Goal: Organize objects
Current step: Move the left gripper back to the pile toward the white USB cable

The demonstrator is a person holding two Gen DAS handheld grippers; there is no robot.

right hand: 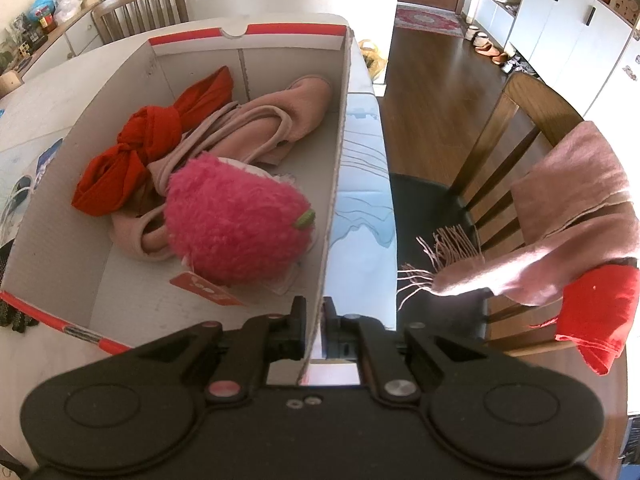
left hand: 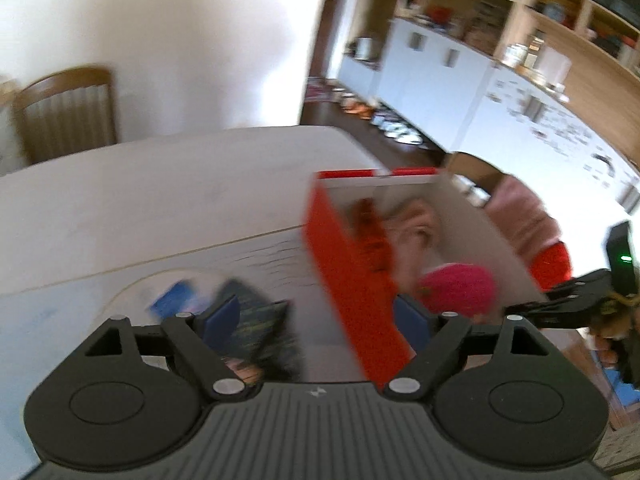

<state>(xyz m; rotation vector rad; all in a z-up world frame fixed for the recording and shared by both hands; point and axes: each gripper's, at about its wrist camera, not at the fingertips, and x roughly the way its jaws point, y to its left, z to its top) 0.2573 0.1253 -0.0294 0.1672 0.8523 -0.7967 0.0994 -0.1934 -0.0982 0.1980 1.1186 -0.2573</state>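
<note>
An open cardboard box with red outer sides (right hand: 248, 36) stands on the table (left hand: 160, 184). Inside lie a knotted red cloth (right hand: 148, 140), a pale pink scarf (right hand: 288, 112) and a fluffy hot-pink plush item (right hand: 236, 224) with a tag. My right gripper (right hand: 314, 320) is shut on the box's right wall near its front corner. In the blurred left wrist view my left gripper (left hand: 318, 320) hangs open over the box's red left side (left hand: 344, 264), its blue pads touching nothing. A dark patterned cloth (left hand: 260, 320) lies on the table under its left finger.
Right of the table stands a wooden chair (right hand: 524, 108) with a pink fringed scarf (right hand: 560, 208) and a red cloth (right hand: 600, 312) draped over it. Another chair (left hand: 68, 112) is at the far side. White cabinets (right hand: 560, 28) line the wall across the wooden floor.
</note>
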